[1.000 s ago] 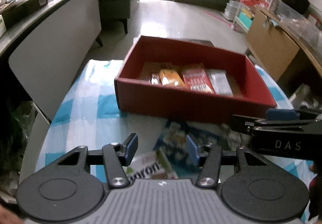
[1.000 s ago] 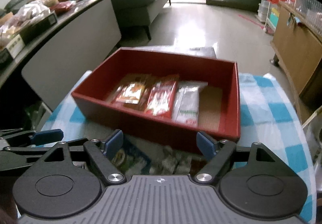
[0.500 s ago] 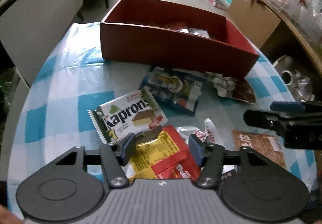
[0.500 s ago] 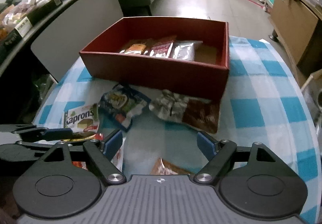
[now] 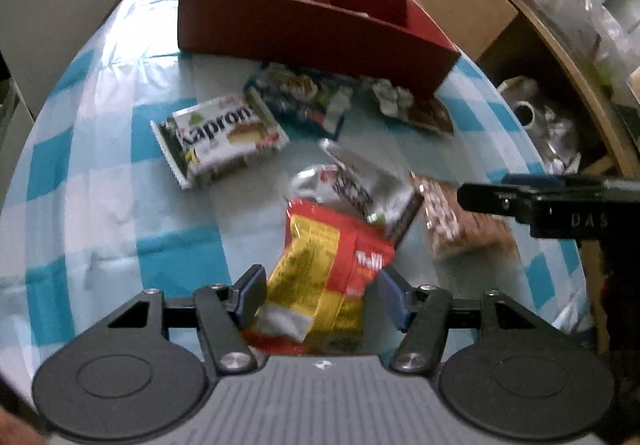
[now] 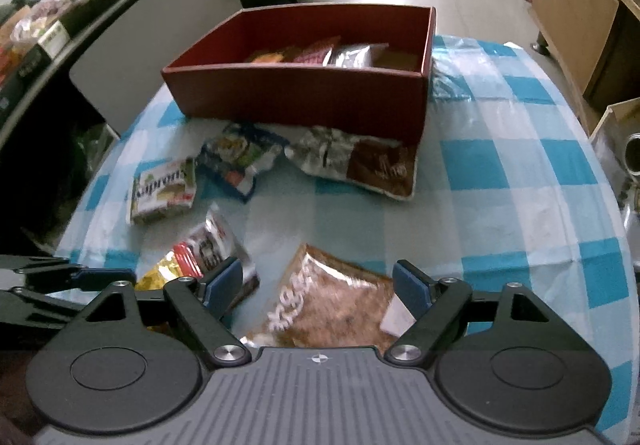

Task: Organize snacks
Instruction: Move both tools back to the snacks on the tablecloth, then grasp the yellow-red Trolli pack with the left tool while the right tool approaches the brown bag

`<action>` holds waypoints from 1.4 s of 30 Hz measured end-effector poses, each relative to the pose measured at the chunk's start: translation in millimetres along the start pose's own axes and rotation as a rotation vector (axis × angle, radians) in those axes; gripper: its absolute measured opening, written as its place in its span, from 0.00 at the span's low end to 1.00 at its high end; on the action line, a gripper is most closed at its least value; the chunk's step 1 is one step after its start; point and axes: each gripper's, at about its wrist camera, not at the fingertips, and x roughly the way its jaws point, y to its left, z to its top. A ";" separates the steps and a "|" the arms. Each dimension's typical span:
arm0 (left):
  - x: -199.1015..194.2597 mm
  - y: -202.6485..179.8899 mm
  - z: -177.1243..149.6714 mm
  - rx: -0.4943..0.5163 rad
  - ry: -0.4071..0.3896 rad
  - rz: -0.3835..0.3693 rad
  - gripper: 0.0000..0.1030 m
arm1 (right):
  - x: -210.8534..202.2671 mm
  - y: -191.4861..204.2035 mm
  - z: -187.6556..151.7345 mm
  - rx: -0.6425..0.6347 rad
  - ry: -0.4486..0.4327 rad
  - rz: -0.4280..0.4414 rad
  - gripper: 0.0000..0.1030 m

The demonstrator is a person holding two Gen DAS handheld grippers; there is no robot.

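A red box (image 5: pixel 312 29) (image 6: pixel 304 93) stands at the far side of the checked table and holds several snack packets (image 6: pixel 320 55). Loose snacks lie in front of it: a Kaprons wafer pack (image 5: pixel 218 139) (image 6: pixel 162 195), a blue packet (image 5: pixel 308 101) (image 6: pixel 236 155), a silver-brown packet (image 6: pixel 360 161), a silver-black packet (image 5: pixel 360 185). My left gripper (image 5: pixel 320 295) is open around a red-yellow packet (image 5: pixel 324 273). My right gripper (image 6: pixel 318 283) is open over a brown packet (image 6: pixel 328 305) (image 5: pixel 460 225).
The round table's blue-checked cloth (image 6: pixel 500 173) drops off at left and right. A grey counter (image 6: pixel 120 29) with clutter runs along the left. A wooden cabinet (image 6: pixel 576 13) stands right. Bags and a pot (image 5: pixel 524 109) sit on the floor at right.
Both grippers have pulled back from the red box and lowered toward the loose snacks. The left now straddles the red-yellow packet, the right the brown packet. Both stay open.
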 end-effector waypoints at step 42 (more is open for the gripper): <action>8.5 1.2 -3.4 0.026 0.010 0.126 0.48 | 11.5 16.8 -45.1 -0.212 0.157 0.114 0.93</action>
